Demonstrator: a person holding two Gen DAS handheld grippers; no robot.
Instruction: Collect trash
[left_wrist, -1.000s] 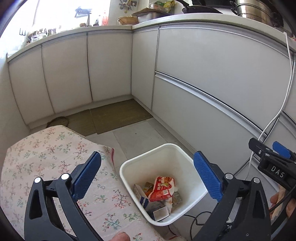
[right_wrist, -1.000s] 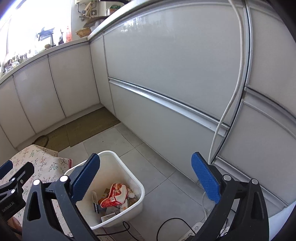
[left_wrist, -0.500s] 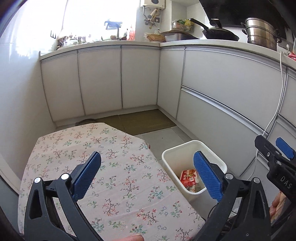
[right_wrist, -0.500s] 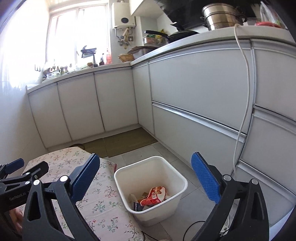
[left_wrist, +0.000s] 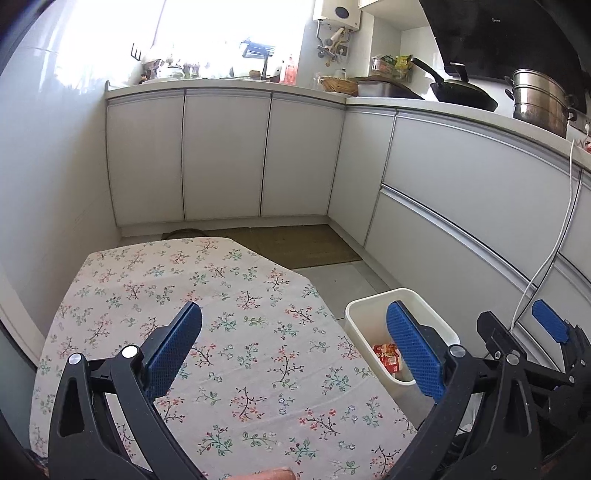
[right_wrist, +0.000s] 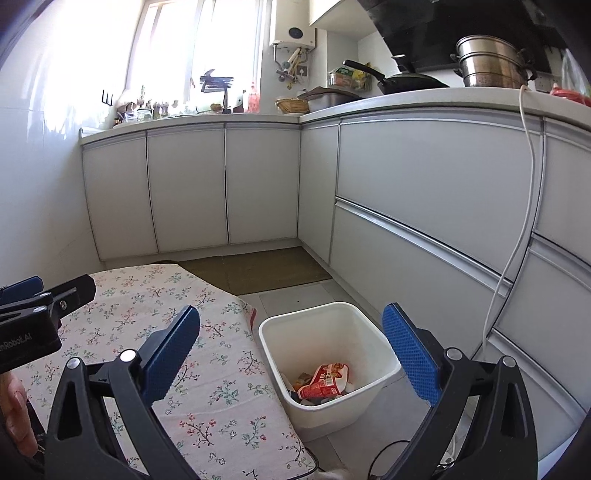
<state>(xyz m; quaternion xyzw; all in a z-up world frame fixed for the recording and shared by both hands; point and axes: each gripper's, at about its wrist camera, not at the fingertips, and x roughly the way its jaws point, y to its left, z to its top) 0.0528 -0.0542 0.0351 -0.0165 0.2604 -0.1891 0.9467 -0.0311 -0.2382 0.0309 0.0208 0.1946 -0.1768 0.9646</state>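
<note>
Both grippers are held wide apart and empty: the left gripper (left_wrist: 293, 349) over the floral surface (left_wrist: 229, 295), the right gripper (right_wrist: 291, 352) above the bin (right_wrist: 384, 360) on the floor just beside it. Trash (right_wrist: 323, 380) lies in the bin; none is seen on the surface, so collection is judged finished, with only a last check called for

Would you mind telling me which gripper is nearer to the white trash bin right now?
Right. The right gripper hovers open almost directly above the white trash bin, beside the table edge. The left gripper, also open, sits over the floral tablecloth, with the bin off to its right.
</note>
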